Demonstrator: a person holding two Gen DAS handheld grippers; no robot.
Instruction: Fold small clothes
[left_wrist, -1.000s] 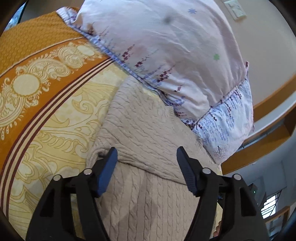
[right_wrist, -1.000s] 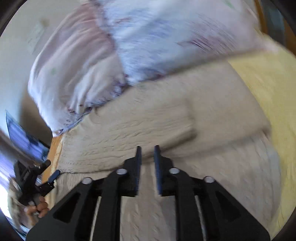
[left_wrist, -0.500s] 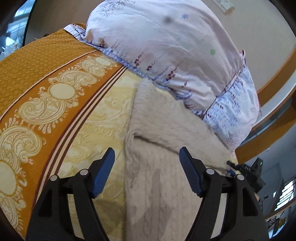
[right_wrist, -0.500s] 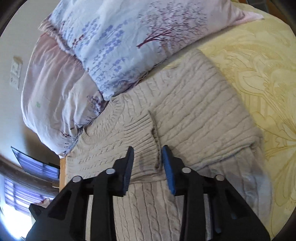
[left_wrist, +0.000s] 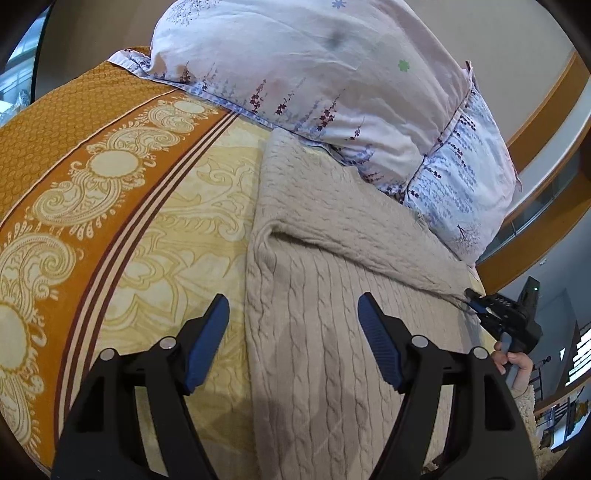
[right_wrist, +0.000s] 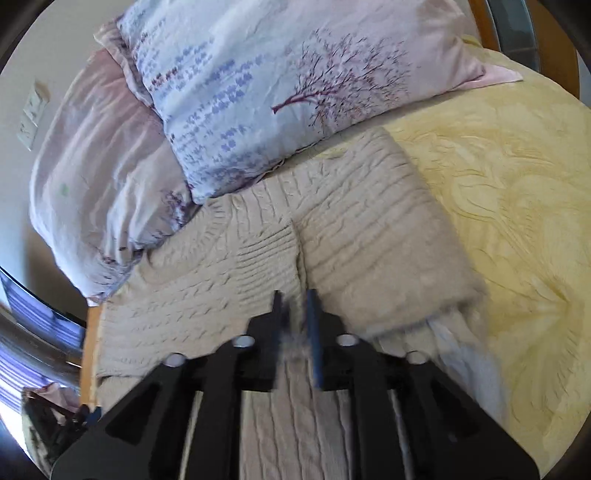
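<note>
While the beige cable-knit sweater (left_wrist: 332, 295) lies spread on the yellow and orange patterned bedspread (left_wrist: 110, 206), its upper part reaches the two floral pillows (left_wrist: 332, 81) at the head of the bed and touches their lower edges. Both sleeves are folded across the chest, and in the right wrist view their ribbed cuffs meet near the middle of the garment (right_wrist: 295, 236).

The left gripper (left_wrist: 293, 325) hangs over the sweater's left edge with its blue-padded jaws spread wide and nothing between them; one finger is above the bedspread, the other above the knit.

The right gripper (right_wrist: 295, 314) sits low over the folded cuffs. Its jaws stand a narrow gap apart and are opening; motion blur hides the tips, so whether any knit is caught between them cannot be told. In the left wrist view the right gripper (left_wrist: 476, 301) shows at the sweater's far edge, held by a hand (left_wrist: 517, 363).
</note>
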